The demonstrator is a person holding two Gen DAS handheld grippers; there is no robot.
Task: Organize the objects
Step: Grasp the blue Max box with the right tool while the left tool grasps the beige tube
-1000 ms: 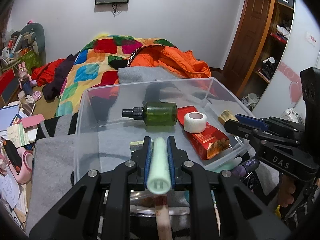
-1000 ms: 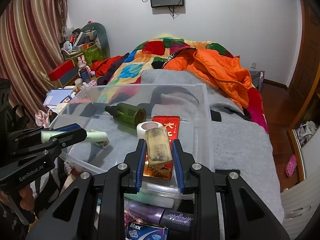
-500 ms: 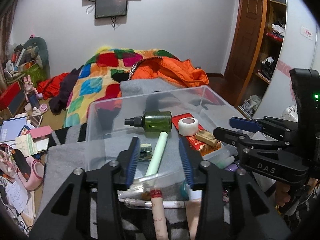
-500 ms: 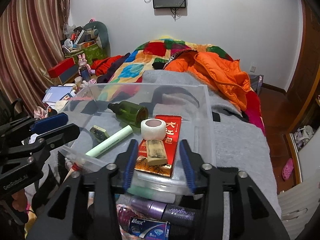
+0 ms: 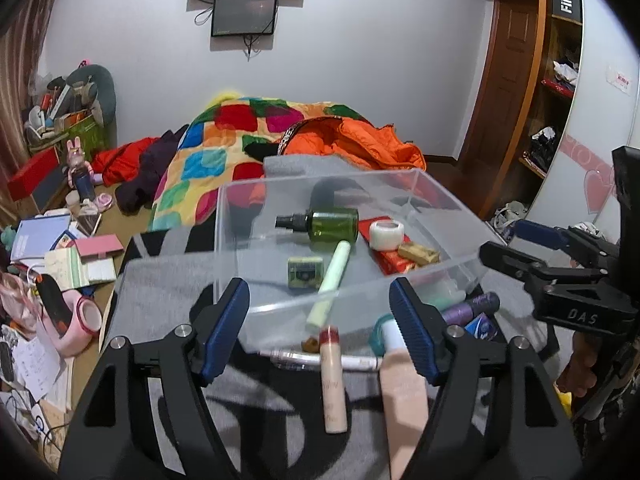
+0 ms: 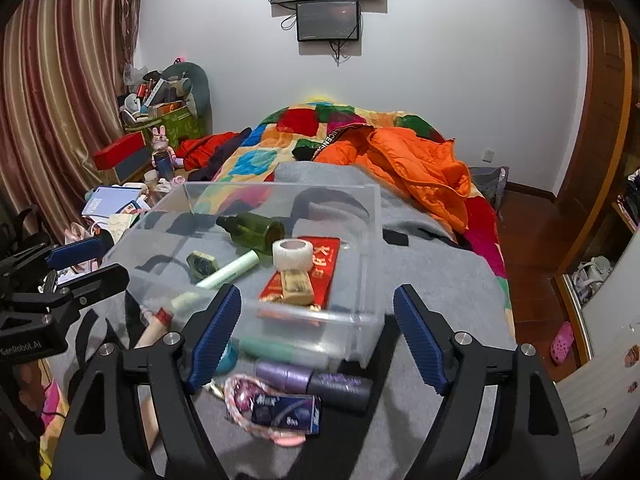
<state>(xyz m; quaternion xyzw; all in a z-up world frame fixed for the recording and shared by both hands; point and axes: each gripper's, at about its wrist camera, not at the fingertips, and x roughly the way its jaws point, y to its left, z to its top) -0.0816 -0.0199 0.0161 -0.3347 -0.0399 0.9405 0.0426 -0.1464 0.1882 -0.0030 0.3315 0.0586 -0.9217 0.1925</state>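
Covering the bed, a grey blanket (image 6: 432, 276) carries one clear bin (image 6: 372, 248) holding six items; both tools, left tool (image 5: 320, 328) and right tool (image 6: 318, 330), gape empty.

Six items in one clear bin (image 5: 448, 204)

Inside: one green bottle (image 5: 334, 224), one tape roll (image 5: 385, 235), one red packet (image 6: 316, 268), one pale-green tube (image 5: 332, 276), one tan bar (image 5: 418, 253), one small olive block (image 5: 305, 273).
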